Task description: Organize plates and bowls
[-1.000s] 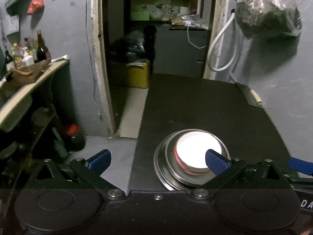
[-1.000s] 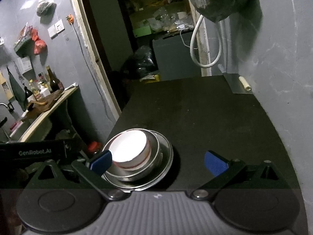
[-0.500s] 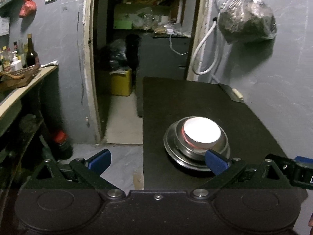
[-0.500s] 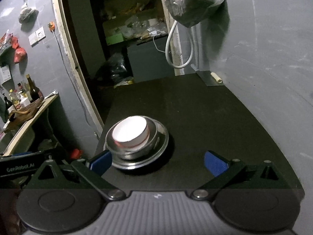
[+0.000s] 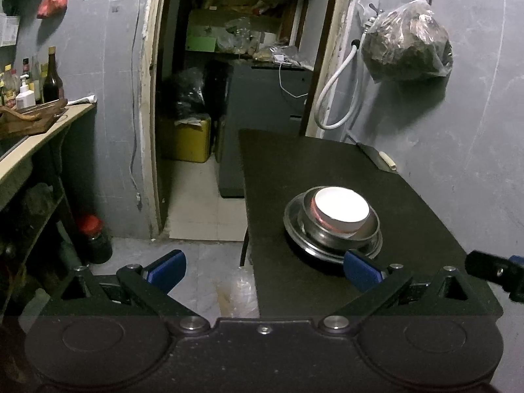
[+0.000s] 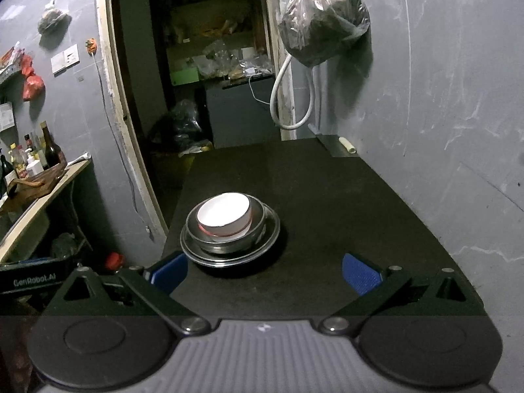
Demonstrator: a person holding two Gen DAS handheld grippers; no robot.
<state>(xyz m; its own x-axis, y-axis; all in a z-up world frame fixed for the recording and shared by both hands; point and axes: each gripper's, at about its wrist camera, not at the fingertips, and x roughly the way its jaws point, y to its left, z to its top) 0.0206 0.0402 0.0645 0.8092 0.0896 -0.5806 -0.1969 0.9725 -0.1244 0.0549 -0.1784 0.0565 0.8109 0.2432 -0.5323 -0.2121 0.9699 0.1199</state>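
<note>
A white bowl point(image 5: 340, 209) with a red band sits nested in a steel bowl point(image 5: 366, 231), which sits on a steel plate point(image 5: 294, 226), all stacked on the black table point(image 5: 327, 163). The same stack shows in the right wrist view: white bowl point(image 6: 224, 214), steel bowl point(image 6: 257, 226), steel plate point(image 6: 273, 232). My left gripper point(image 5: 265, 267) is open and empty, held back from the table's near left corner. My right gripper point(image 6: 265, 271) is open and empty, above the table's near edge, behind the stack.
A grey wall point(image 6: 442, 131) runs along the table's right side, with a hanging plastic bag point(image 6: 322, 23) and a white hose point(image 6: 294, 104). A doorway point(image 5: 235, 82) lies beyond. A counter with bottles point(image 5: 32, 111) stands at the left. A small pale object point(image 6: 346, 144) lies at the table's far right.
Both grippers have drawn back and up from the stack, which now looks smaller and farther. The stack has not moved. Both stay open.
</note>
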